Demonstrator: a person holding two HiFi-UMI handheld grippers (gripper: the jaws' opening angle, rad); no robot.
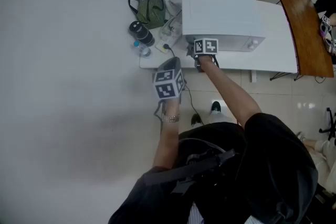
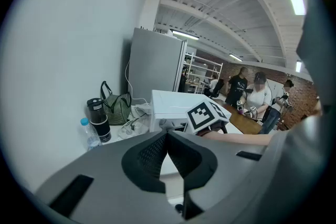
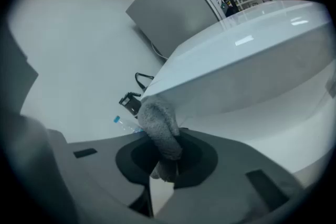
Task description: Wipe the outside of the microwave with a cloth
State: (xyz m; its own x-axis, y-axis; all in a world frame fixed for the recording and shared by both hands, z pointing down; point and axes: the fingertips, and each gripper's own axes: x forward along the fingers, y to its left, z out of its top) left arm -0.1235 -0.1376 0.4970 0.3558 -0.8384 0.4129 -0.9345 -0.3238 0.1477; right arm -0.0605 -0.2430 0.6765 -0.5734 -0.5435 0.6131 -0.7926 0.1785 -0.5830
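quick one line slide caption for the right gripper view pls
Right tongs shut on a grey cloth, held at a lower corner of the white microwave.

We hold the right tool (image 3: 167,157) forward on an extended right arm (image 1: 231,93). Its jaws are closed on a grey cloth (image 3: 160,128). We hold the left tool (image 2: 168,135) nearer the body on a bent left arm (image 1: 167,144). Its jaws are closed tip to tip, with nothing between them.
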